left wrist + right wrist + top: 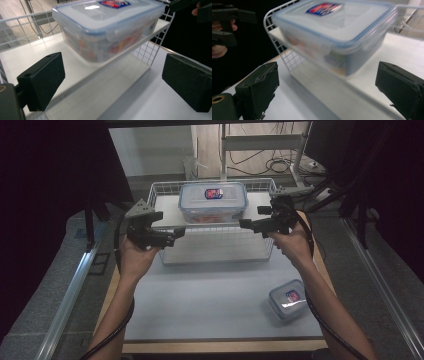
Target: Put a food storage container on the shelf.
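Observation:
A large clear container [213,201] with a blue-rimmed lid and a red and blue label stands on the upper shelf of a white wire rack [162,187]. My left gripper [174,236] hovers at the rack's left front corner, pointing inward. In the left gripper view, the left gripper [112,85] stands open with nothing between its pads, and the container [107,25] lies ahead on the shelf. My right gripper [247,224] hovers at the rack's right front. In the right gripper view, the right gripper [327,87] is open and empty, with the container [337,32] ahead of it.
A small clear container [287,298] with a blue-rimmed lid sits on the pale table [210,305] near my right forearm. The rack's lower shelf [215,247] holds nothing. Metal rails and dark curtains flank the table. Cables lie on the floor behind.

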The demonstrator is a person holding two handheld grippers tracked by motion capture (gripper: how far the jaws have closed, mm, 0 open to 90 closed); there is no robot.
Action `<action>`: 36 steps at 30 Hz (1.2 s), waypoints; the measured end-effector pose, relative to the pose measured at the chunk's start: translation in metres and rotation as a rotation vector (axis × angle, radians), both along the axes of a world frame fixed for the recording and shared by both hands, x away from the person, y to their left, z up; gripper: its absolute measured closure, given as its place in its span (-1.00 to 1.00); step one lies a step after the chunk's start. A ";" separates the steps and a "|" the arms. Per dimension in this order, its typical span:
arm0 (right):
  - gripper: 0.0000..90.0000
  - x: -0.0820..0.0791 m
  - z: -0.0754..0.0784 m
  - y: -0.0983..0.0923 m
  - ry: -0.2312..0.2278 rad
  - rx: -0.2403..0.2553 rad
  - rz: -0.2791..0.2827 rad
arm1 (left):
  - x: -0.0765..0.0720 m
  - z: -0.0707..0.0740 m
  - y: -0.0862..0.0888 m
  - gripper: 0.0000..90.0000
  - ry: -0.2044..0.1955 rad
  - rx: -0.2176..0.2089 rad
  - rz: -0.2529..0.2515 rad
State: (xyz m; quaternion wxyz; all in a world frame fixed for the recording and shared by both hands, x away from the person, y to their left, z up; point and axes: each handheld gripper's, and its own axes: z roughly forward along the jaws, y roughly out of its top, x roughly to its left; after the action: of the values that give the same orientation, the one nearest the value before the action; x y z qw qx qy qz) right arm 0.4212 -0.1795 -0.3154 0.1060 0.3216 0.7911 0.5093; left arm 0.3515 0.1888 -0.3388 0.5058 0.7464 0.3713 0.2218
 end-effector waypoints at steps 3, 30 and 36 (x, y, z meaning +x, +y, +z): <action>-0.91 -0.012 -0.008 0.002 -0.014 -0.022 0.017 | -0.010 -0.007 0.000 -0.91 -0.001 0.009 -0.008; -0.97 -0.088 -0.084 -0.025 -0.046 -0.090 0.037 | -0.085 -0.089 0.003 -0.92 0.035 -0.006 -0.020; -0.97 -0.101 -0.099 -0.030 -0.058 -0.120 0.042 | -0.097 -0.103 0.000 -0.92 0.039 0.034 -0.010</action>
State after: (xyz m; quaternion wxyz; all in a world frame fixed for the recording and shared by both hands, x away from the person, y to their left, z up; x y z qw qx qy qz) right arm 0.3205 -0.2100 -0.4148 0.1370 0.2831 0.8234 0.4723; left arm 0.2544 0.1891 -0.4423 0.4870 0.7609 0.3733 0.2108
